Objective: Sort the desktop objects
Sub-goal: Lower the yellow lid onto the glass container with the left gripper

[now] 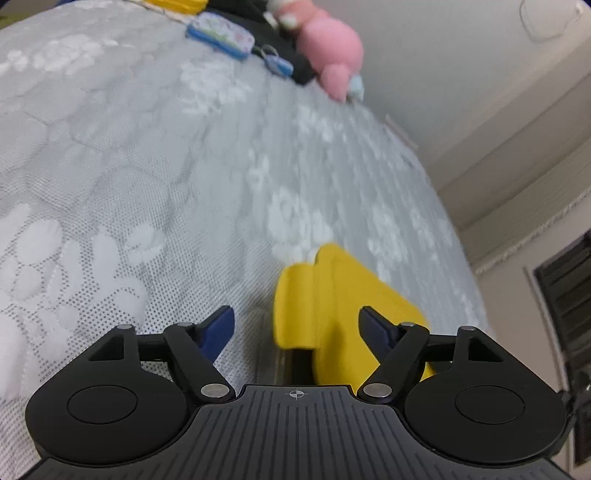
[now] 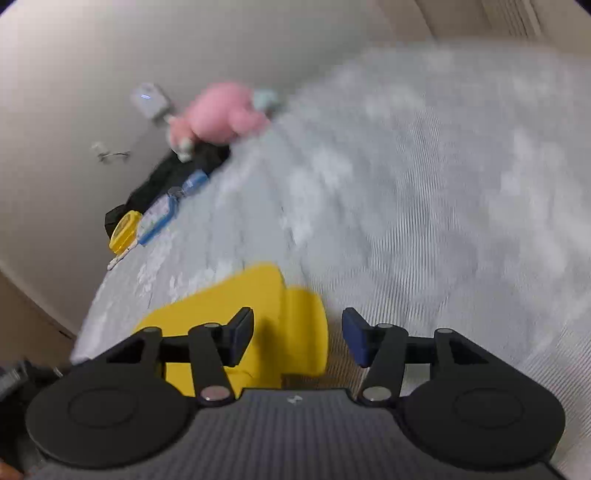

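- Left wrist view: the left hand-held gripper (image 1: 296, 325) hangs low over a tabletop (image 1: 129, 166) covered with a grey-white lace cloth. Its blue-padded jaws stand apart and press on nothing.
- A yellow object (image 1: 325, 295) with a thick flange lies on the cloth near the table's edge. It sits between the jaws and a little ahead of them, and the right-side pad overlaps it in the picture; whether that pad touches it I cannot tell.
- At the far edge lie a pink plush toy (image 1: 328, 44), a blue-rimmed case (image 1: 221, 35) with a small blue tag (image 1: 277, 65) beside it, a dark cloth (image 1: 280, 55) under them, and a yellow item (image 1: 173, 5) cut off by the frame's top.
- Right wrist view, blurred: the right hand-held gripper (image 2: 297, 341) also has its jaws apart, holding nothing.
- The yellow object (image 2: 258, 314) lies at the cloth's near left, partly behind the left-side pad and reaching into the gap between the jaws; contact cannot be judged.
- Farther back along the tabletop's (image 2: 424, 203) left edge sit the pink plush toy (image 2: 221, 112), the dark cloth (image 2: 173, 177), the blue-rimmed case (image 2: 159, 218) and a small yellow box (image 2: 125, 230).
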Action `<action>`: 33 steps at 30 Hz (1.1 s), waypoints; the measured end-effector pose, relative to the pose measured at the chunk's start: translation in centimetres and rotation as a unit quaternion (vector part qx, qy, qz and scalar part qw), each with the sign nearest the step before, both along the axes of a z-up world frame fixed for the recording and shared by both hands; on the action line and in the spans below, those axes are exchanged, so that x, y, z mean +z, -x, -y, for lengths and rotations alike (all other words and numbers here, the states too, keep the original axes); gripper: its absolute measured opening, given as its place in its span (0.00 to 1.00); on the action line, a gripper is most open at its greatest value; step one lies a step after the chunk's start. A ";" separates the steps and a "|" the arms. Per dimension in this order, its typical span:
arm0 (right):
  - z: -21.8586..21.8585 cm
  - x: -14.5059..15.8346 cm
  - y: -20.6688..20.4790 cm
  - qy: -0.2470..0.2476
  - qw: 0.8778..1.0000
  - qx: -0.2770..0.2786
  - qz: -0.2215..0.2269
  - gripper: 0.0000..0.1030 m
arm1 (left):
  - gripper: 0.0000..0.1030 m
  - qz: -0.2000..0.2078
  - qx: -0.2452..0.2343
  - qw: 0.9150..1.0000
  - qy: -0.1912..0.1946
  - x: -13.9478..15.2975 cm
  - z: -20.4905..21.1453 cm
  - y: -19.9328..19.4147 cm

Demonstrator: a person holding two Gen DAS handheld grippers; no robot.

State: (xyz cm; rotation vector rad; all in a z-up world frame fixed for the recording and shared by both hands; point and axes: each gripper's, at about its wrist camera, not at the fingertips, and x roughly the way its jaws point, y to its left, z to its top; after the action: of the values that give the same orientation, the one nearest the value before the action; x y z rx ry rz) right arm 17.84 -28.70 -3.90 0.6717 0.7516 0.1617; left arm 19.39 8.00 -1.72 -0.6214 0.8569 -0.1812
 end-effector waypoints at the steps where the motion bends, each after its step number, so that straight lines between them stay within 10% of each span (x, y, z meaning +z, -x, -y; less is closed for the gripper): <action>1: 0.1 -0.3 -0.2 -0.010 1.000 0.001 -0.002 0.55 | 0.76 0.000 -0.005 1.000 -0.013 -0.1 0.3 -0.2; 9: -2.9 1.3 0.7 0.071 0.994 0.074 0.049 0.51 | 0.68 0.021 -0.043 0.989 -0.140 1.9 3.3 1.3; 33: -3.6 2.1 1.9 0.120 0.989 0.078 0.045 0.56 | 0.70 0.003 -0.090 0.984 -0.154 2.9 4.7 3.7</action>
State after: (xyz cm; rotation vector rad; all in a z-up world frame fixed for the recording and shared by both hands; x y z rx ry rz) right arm 15.98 -25.07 -1.84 0.3752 0.7225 0.2392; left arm 15.65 3.30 1.17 -0.2539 0.9126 -0.2096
